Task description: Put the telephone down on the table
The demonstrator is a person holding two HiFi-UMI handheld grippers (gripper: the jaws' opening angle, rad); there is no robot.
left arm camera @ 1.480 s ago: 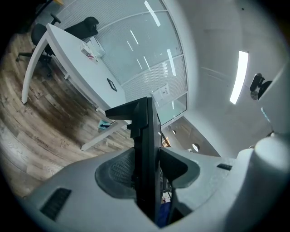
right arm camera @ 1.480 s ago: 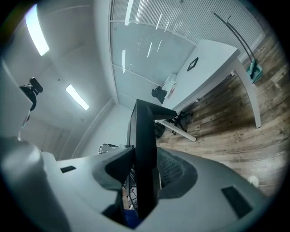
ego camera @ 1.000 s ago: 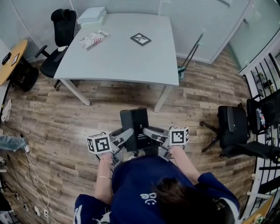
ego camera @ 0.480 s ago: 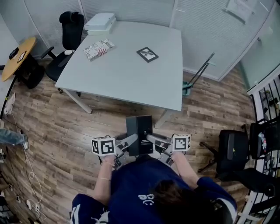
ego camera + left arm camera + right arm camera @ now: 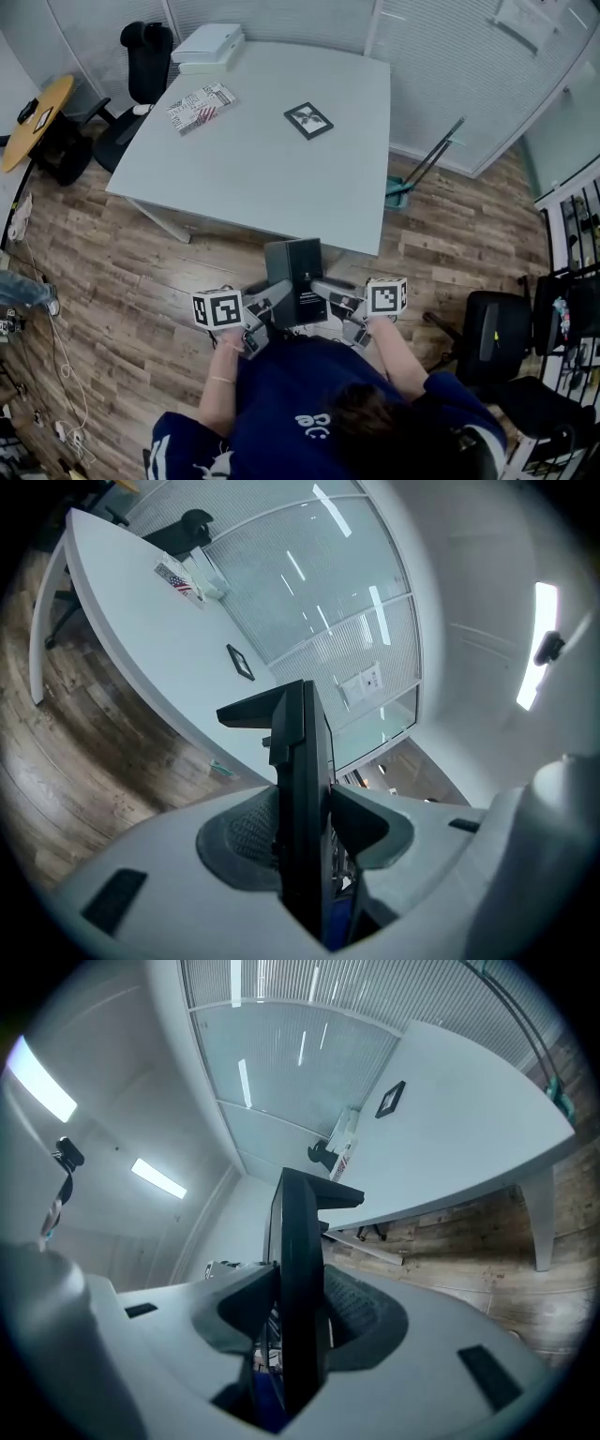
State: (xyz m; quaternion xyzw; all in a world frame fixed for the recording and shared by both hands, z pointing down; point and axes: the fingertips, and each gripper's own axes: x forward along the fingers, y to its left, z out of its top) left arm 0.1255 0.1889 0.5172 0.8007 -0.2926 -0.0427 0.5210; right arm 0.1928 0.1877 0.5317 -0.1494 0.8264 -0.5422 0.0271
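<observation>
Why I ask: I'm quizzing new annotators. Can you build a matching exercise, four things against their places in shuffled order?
Things:
1 telephone
2 magazine
3 white boxes
4 black office chair

Places:
A far left corner of the table
B floor beside the table
C clamped by the left hand-held gripper and right hand-held gripper
D flat near the table's left edge

Pairs: 1-C, 2-D, 3-A, 4-B.

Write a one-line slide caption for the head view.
The left gripper and right gripper grip the black telephone from either side, near the grey table's front edge.
</observation>
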